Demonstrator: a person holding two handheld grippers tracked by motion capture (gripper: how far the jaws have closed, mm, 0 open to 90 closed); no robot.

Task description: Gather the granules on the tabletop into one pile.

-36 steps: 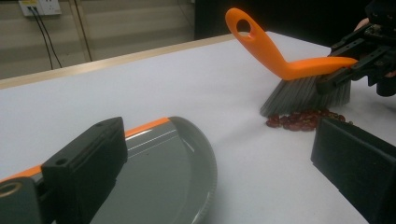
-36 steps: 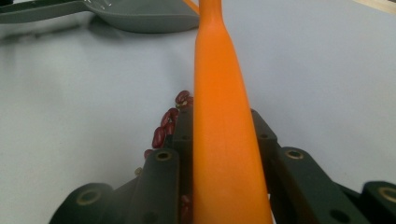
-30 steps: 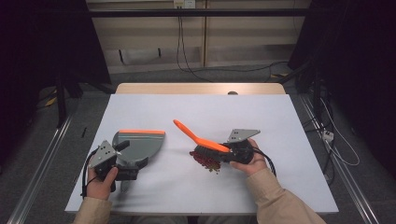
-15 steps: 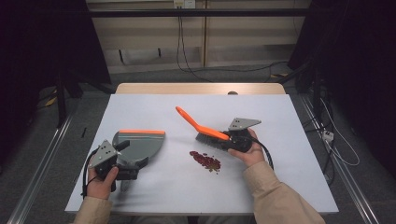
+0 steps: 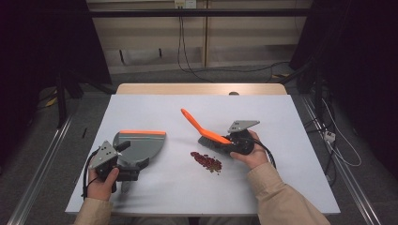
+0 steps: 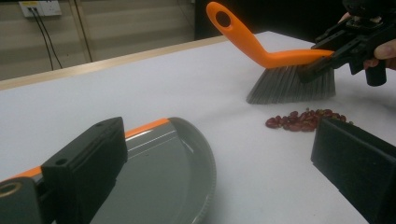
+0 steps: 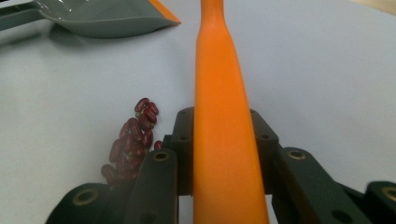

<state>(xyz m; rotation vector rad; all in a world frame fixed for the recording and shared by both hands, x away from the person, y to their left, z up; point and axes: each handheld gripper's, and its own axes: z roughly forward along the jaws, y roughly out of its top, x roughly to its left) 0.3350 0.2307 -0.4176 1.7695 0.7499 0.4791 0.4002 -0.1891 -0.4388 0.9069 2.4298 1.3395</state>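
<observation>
A grey dustpan (image 5: 141, 144) with an orange lip lies on the white table at the left. My left gripper (image 5: 128, 161) sits at its near end, jaws wide apart with the pan (image 6: 154, 172) between and below them. My right gripper (image 5: 228, 142) is shut on an orange brush (image 5: 199, 126), gripping the handle (image 7: 222, 93) just above the grey bristles (image 6: 292, 86). The brush hangs slightly above the table. A small pile of red beans (image 5: 206, 161) lies in front of the bristles, between brush and dustpan (image 7: 102, 16). The beans (image 6: 306, 120) are apart from both.
The white tabletop (image 5: 291, 122) has a wooden strip (image 5: 202, 89) along its far edge. Cables (image 5: 187, 56) run over the floor beyond the table. Metal rails (image 5: 42, 164) flank the table. A forearm in a tan sleeve (image 5: 281, 201) comes in at the bottom right.
My right gripper has lifted the brush off the beans and drawn it back to the right, leaving the pile exposed. The left gripper and dustpan have stayed put.
</observation>
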